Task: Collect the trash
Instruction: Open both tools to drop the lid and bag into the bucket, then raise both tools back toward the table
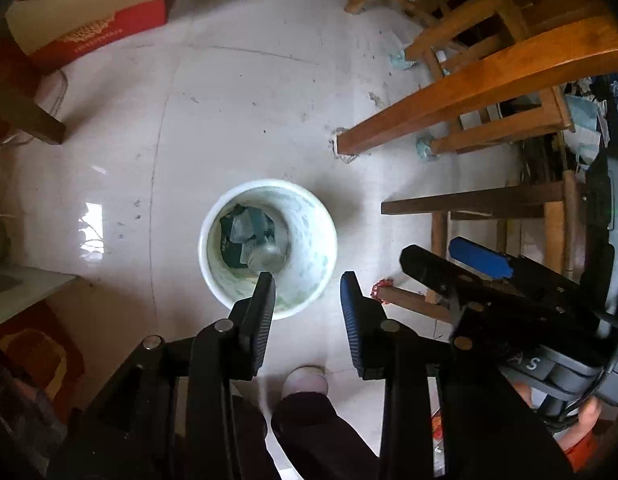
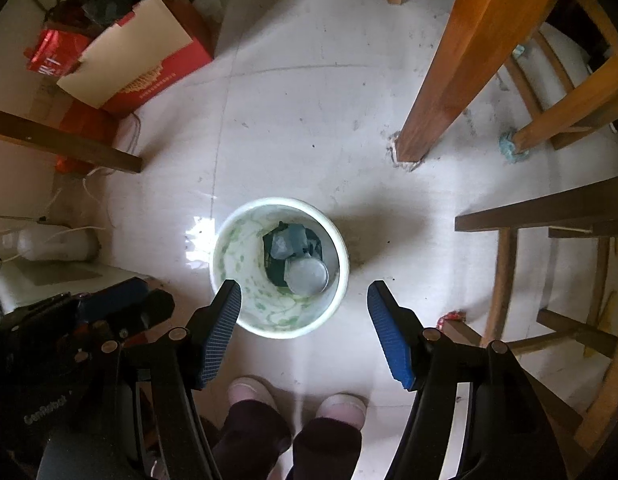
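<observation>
Both tools hang over the white bin [image 2: 279,268], left tool [image 1: 307,280] parted narrowly, right tool [image 2: 303,288] wide, both empty. A clear plastic bottle [image 2: 307,276] and dark wrappers [image 2: 287,240] lie inside. Risk: blue-green scraps [image 2: 513,148] at the chair leg [image 2: 549,128] get missed, wedged awkwardly.

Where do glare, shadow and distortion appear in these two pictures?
Left wrist view: window glare on the floor tiles left of the bucket; table legs curve from the fisheye. Right wrist view: glare touches the bucket's left rim, a soft shadow lies on its right; corners go black.
</observation>
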`<state>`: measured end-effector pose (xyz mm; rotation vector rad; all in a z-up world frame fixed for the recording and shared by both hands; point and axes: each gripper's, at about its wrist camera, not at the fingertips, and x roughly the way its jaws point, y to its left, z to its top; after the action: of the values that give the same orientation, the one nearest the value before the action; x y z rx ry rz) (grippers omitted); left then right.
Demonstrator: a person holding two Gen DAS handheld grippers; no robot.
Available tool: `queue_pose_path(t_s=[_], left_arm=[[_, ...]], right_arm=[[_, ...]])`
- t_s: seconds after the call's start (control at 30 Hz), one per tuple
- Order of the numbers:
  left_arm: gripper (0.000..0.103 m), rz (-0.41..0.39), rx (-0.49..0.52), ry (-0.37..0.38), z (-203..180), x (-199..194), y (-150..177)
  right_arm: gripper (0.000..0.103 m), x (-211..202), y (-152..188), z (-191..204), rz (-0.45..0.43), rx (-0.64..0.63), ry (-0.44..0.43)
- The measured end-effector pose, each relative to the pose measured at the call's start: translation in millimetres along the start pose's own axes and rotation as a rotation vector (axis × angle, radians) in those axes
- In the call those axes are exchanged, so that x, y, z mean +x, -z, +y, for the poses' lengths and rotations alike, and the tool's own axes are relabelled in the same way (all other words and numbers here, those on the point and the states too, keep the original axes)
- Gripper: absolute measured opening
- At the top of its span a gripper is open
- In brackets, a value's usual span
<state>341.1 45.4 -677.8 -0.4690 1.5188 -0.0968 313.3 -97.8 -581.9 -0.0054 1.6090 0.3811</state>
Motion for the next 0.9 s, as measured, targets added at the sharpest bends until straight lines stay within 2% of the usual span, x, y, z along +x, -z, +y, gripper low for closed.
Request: queue_pose_path(t_s=[0.07, 0.27, 0.4, 0.6, 0.83, 0.9], left_arm=[[0.032, -0.016, -0.001, -0.005, -7.2, -23.6, 0.9], [0.032, -0.087, 0.023, -0.033, -35.2, -111.6, 3.1], [0.032, -0.159, 0.051, -0.054, -62.8, -179.0, 7.8], [0.032, -0.325, 0.123, -0.111, -110.7, -289.6, 20.0], [0.032, -0.508, 0.178, -0.068, -149.0, -411.6, 35.6], [0.036, -0.568, 0.203, -0.066, -159.1, -447.0, 42.7]], right_arm=[[0.062, -13.3, -2.1, 4.2, -0.013, 0.002, -0.009], [0.062, -86.9, -5.0, 24.9, -0.068, -0.010, -0.032], [0.062, -153.7, -2.7, 40.9, -0.130, -0.038, -0.036], [0.062, -247.9, 1.4, 62.1, -0.243, -0.087, -0.035], [0.062, -357.8, 16.0, 82.0, -0.415, -0.125, -0.010], [0.062, -392.7, 25.0, 88.9, -0.477, -0.122, -0.012]])
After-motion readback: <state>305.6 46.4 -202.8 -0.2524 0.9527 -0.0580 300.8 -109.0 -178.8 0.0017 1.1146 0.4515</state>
